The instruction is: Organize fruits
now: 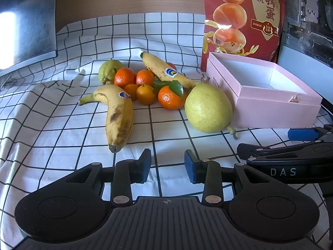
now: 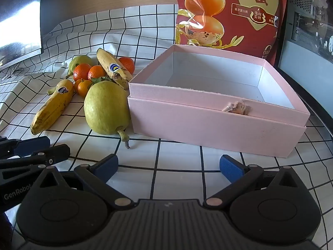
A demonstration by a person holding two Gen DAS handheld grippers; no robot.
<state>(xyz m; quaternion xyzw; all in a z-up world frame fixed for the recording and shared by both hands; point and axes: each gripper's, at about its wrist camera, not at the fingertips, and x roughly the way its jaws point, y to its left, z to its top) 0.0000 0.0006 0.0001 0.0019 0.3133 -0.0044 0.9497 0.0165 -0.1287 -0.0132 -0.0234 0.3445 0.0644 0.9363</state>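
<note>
A pile of fruit lies on the checked cloth (image 1: 62,125): a spotted banana (image 1: 118,114) in front, a second banana (image 1: 164,70) behind, several tangerines (image 1: 170,98) between them, a small green pear (image 1: 109,70) at the back and a large yellow-green pear (image 1: 208,108). The large pear (image 2: 106,108) rests against the left wall of an empty pink box (image 2: 208,125). My left gripper (image 1: 167,166) hovers just before the near banana, its jaws a little apart with nothing between them. My right gripper (image 2: 169,166) stands wide open in front of the box, holding nothing.
A tall red snack bag (image 1: 243,16) stands behind the box. A dark monitor (image 1: 25,20) sits at the far left, and a computer case (image 1: 308,10) at the far right. The table's dark curved edge (image 2: 318,108) runs close by the box's right side.
</note>
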